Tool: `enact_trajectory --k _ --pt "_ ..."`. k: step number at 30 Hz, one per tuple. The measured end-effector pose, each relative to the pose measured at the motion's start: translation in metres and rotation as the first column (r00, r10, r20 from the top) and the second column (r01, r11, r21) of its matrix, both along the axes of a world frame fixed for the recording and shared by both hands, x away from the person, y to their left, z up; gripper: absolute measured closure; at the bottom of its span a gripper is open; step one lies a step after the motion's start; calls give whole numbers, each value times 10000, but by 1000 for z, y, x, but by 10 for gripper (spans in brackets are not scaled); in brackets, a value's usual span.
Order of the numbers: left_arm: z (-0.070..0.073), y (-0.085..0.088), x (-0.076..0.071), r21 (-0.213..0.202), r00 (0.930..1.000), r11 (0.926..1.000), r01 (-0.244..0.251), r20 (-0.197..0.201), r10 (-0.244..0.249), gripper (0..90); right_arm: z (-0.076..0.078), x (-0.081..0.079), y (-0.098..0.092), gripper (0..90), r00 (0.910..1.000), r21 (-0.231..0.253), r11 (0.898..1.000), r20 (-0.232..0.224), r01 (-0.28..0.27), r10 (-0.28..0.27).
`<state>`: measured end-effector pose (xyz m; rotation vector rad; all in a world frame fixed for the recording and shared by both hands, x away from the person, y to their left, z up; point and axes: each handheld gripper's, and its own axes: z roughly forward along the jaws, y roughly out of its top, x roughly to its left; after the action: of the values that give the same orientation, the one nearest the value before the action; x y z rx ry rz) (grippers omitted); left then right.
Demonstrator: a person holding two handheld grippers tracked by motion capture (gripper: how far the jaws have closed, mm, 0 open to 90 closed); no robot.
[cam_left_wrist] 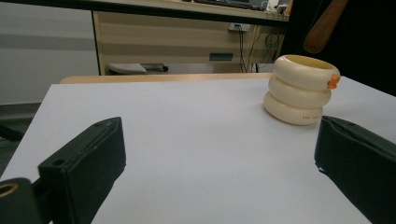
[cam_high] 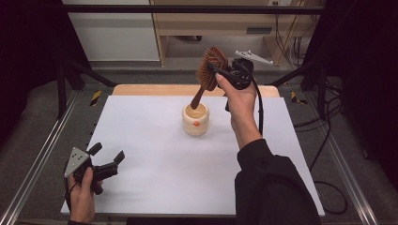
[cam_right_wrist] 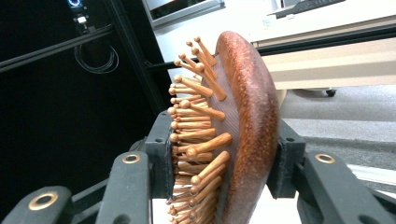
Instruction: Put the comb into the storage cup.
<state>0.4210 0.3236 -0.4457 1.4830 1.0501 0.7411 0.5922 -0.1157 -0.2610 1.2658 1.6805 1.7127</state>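
I have the wooden hairbrush (cam_high: 210, 68) clamped by its head in my right hand-held gripper (cam_high: 224, 73), handle tip just over the cream holder (cam_high: 195, 120) (not yet lowered in); left hand-held gripper (cam_high: 109, 161) rests agape on the table (cam_high: 155, 154).

The hairbrush (cam_right_wrist: 243, 130) is reddish polished wood with smooth wooden pins. Below it, the cream cup (cam_high: 195, 120) looks like glossy plastic. The cup stands on a matt white worktop (cam_high: 155, 164).
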Motion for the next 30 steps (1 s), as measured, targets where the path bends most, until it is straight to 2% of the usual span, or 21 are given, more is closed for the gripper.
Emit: enact_trajectory --k 30 --pt "0 0 0 -27 10000 10000 34 2 -34 21 -14 3 2 531 9997 -267 9996 -258 -50 43"
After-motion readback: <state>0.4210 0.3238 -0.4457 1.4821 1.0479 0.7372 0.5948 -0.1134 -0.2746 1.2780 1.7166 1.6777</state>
